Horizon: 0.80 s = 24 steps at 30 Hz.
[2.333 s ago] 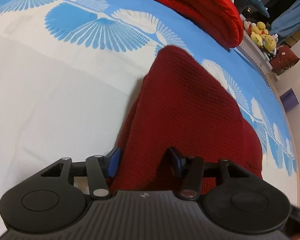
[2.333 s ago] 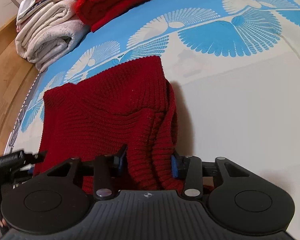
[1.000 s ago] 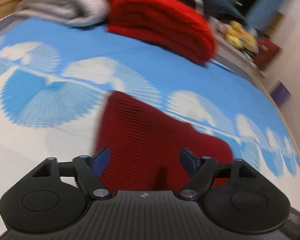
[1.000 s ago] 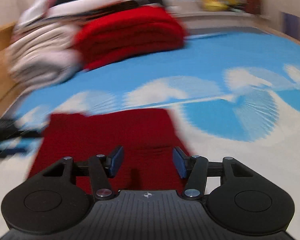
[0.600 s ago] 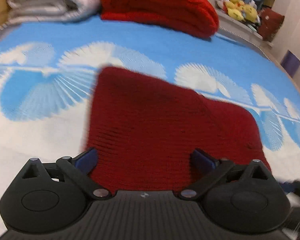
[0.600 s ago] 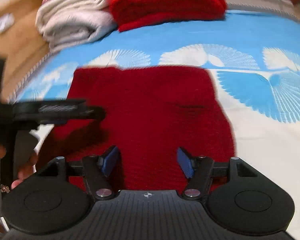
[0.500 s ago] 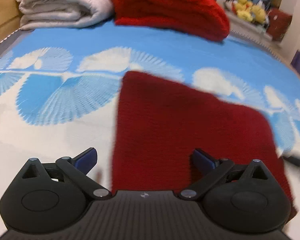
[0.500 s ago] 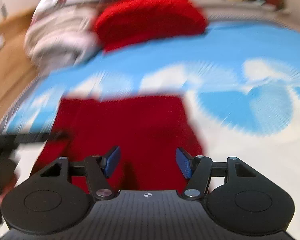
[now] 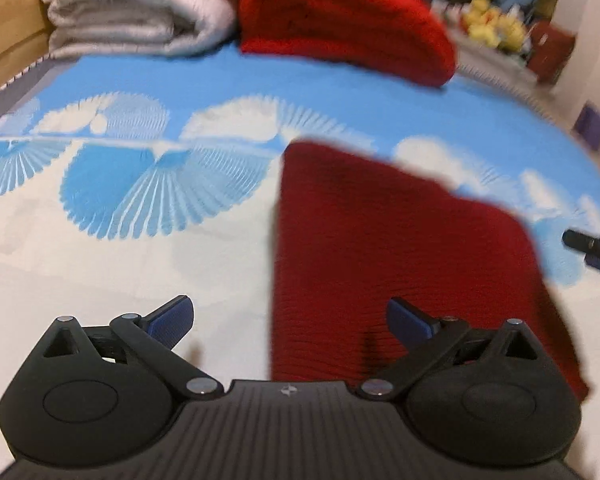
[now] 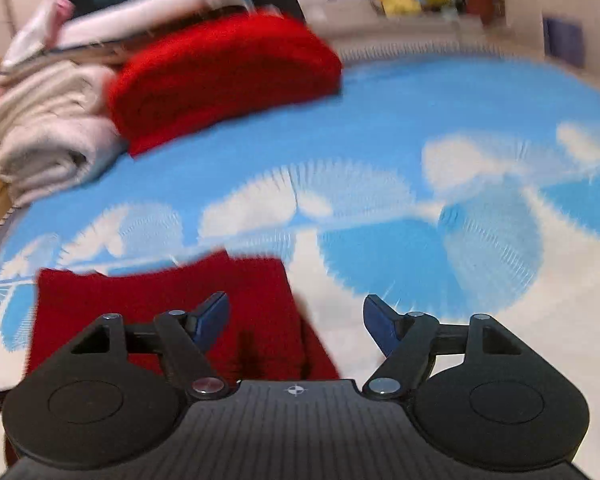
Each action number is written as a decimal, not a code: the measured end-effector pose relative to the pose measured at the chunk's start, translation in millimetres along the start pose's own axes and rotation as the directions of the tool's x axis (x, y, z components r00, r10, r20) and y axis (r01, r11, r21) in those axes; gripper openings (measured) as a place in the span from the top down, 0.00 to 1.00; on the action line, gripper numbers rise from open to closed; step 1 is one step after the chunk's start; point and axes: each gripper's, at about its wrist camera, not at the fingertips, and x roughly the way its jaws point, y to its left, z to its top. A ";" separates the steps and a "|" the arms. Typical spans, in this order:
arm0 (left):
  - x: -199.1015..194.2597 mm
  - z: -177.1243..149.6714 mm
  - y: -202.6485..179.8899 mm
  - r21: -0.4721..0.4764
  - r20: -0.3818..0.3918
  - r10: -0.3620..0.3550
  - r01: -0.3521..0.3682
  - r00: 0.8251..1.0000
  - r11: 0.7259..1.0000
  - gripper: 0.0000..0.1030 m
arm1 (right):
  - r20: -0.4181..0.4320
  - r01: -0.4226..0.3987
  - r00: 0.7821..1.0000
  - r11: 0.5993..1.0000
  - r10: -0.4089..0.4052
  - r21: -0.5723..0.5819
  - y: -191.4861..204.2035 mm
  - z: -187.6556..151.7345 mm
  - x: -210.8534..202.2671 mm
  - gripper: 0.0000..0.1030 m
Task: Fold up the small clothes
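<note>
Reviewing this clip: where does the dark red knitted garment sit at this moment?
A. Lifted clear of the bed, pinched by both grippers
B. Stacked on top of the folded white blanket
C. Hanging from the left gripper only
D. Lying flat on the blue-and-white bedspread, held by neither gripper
D: the dark red knitted garment lies flat on the bedspread; the left gripper is open, and the right gripper is opening with no pad pressing the cloth.

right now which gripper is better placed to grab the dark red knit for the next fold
Left, probably. The left gripper, wide open, has the dark red knit's edge between its fingers; the right gripper, jaws opening, straddles only its corner.
</note>
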 end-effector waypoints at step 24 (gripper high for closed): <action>-130.3 -185.2 -59.8 0.105 0.109 0.102 -0.114 0.989 0.988 0.00 | -0.008 0.017 1.000 0.994 -0.018 -0.107 24.5 -179.5 -191.2 0.01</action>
